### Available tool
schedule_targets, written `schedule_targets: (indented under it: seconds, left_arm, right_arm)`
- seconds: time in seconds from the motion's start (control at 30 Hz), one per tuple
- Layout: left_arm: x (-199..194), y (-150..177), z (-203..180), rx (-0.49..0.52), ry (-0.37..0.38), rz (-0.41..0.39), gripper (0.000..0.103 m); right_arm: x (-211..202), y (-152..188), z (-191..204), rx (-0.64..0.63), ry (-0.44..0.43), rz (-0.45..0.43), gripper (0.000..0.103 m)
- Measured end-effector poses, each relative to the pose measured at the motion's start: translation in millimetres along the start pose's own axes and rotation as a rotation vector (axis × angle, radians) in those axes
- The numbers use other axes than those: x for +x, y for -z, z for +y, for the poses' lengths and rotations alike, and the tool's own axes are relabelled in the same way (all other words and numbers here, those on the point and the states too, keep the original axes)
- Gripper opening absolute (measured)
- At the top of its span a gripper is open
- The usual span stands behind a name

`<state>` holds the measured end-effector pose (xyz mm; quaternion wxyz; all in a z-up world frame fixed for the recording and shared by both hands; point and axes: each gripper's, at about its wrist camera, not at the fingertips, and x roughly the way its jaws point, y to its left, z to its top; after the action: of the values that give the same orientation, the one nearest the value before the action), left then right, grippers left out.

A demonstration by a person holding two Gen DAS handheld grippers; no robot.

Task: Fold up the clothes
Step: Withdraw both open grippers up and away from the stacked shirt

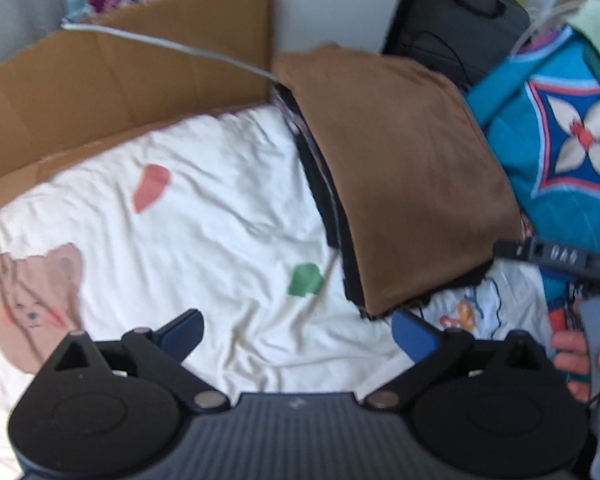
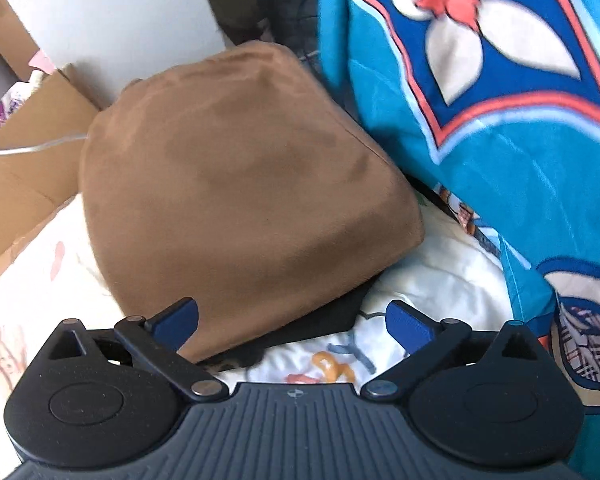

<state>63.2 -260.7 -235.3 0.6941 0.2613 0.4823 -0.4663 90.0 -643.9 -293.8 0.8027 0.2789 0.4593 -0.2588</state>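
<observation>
So both my grippers, left (image 1: 298, 334) and right (image 2: 292, 326), are spread wide with nothing between the fingers, and the folded brown top (image 2: 236, 184) sits on the dark stack (image 1: 328, 200) on the white sheet (image 1: 204, 208), hard up against the teal quilt (image 2: 480, 140). I'd say the fold's done, so the smart thing is to lift straight clear without snagging the near edge and go for the next garment. Left cam shows the dark layers under the brown piece, the cardboard (image 1: 100, 92) and my other hand (image 1: 576, 360); right cam just shows the top's face.
</observation>
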Motion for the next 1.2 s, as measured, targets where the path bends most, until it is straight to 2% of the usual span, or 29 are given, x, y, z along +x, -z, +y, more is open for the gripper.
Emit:
schedule_targets:
  seconds: [0.17, 0.33, 0.47, 0.6, 0.73, 0.8, 0.9, 1.03, 1.2]
  left_arm:
    - [-47, -21, 17, -0.020, -0.059, -0.041, 0.102]
    - [-81, -27, 34, -0.076, -0.116, -0.045, 0.102]
    - [-123, -30, 41, -0.087, -0.146, -0.084, 0.102]
    - [-159, -34, 50, -0.152, -0.105, -0.084, 0.102]
    - [-199, -28, 53, -0.155, -0.031, -0.121, 0.102]
    - [-214, -22, 54, -0.135, -0.062, -0.153, 0.103]
    - [-218, -16, 63, -0.171, -0.066, -0.129, 0.103]
    - [-234, -4, 70, -0.200, -0.078, -0.122, 0.103]
    - [-290, 5, 80, -0.204, -0.110, -0.172, 0.103]
  right_arm:
    - [-35, -15, 18, -0.019, -0.035, -0.001, 0.103]
    - [-72, -26, 37, -0.012, -0.058, 0.009, 0.103]
    - [-108, -37, 55, -0.032, -0.082, 0.003, 0.103]
    - [-140, -44, 69, -0.041, -0.088, -0.001, 0.103]
    - [-166, -45, 85, -0.075, -0.087, 0.015, 0.103]
    - [-181, -44, 99, -0.103, -0.080, 0.010, 0.103]
    - [-202, -45, 118, -0.143, -0.074, 0.006, 0.103]
    - [-238, -44, 144, -0.224, -0.049, -0.051, 0.103]
    - [-283, -43, 163, -0.232, -0.097, -0.067, 0.103]
